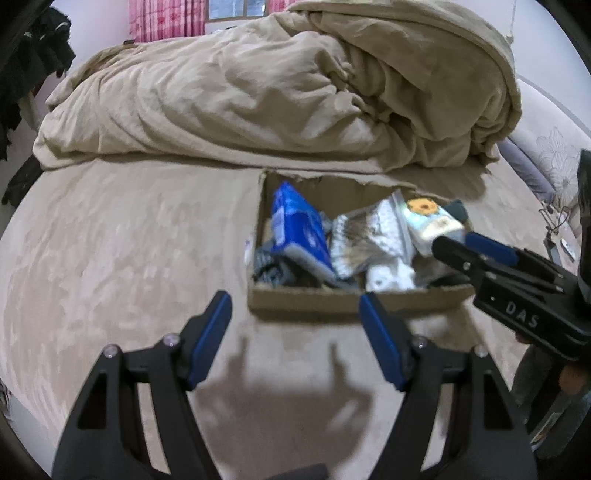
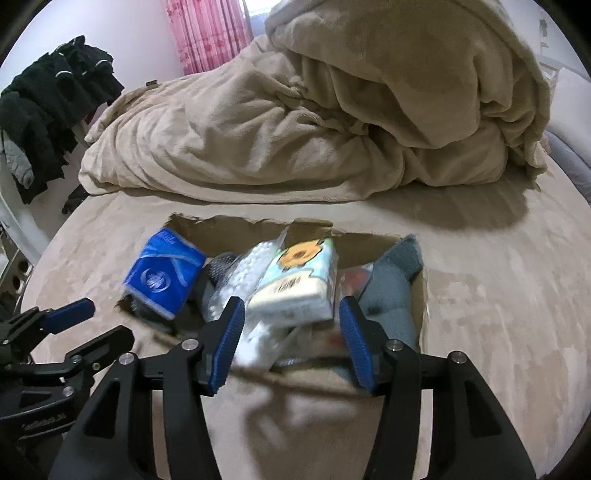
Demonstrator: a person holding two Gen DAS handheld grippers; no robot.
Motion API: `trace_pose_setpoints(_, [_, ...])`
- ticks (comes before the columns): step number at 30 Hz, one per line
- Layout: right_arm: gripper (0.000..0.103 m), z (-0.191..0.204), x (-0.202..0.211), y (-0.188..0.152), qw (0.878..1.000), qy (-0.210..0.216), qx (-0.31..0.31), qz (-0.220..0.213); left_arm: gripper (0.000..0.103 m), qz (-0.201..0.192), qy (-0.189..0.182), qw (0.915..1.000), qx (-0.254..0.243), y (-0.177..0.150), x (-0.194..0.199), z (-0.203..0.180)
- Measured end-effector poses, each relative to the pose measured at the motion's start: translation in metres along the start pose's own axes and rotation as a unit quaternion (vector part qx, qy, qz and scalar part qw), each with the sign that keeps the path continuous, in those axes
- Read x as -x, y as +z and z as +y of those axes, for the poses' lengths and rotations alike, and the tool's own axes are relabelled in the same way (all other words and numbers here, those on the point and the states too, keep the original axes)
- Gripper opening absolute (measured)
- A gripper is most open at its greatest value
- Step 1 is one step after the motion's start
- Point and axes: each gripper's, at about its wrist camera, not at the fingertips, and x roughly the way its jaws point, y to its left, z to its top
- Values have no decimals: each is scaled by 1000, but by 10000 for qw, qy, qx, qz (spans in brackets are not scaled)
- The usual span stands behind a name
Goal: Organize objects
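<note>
The box [image 2: 419,291] sits on the bed [image 2: 480,332], and it is full of things. A white pack [image 2: 295,284] with an orange flower on it lies on top of the pile. Beside it is a blue pack [image 2: 164,271], leaning on the left side of the box. There is also a bag [image 2: 247,273] of little white bits and a gray cloth [image 2: 395,291] at the right.

The right gripper [image 2: 291,332] is just in front of the white pack. Its jaws are wide apart and hold nothing. The pack sits between the two tips, but I cannot tell if they touch it. I think the job now is putting things in the box, or letting one go. The next move may be to pull back without knocking the pile.

The left gripper [image 1: 295,317] waits near the front of the box. Its jaws are wide apart too, with nothing in them.

Behind the box is a big lumpy blanket [image 1: 277,96]. Dark clothes [image 2: 48,107] hang at the far left. Pink curtains [image 2: 207,33] are at the back. Nothing blocks the way.
</note>
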Motion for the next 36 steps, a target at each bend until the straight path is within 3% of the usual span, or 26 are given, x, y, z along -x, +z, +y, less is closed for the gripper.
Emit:
trace_pose_setpoints(9, [57,11,42,-30,10000,-26,11,-68,73,15,-115,9999,39,-40,39,-13])
trace_pose_setpoints(21, [57,18,87,-83,9998,-108,25,-192,73,-227,133,9995,-149,-92,70,-30])
trace_pose_setpoints(36, [57,13,93,-93,9996,-177,38,-203,73,-305,250,9986,-357,-94,80,-41])
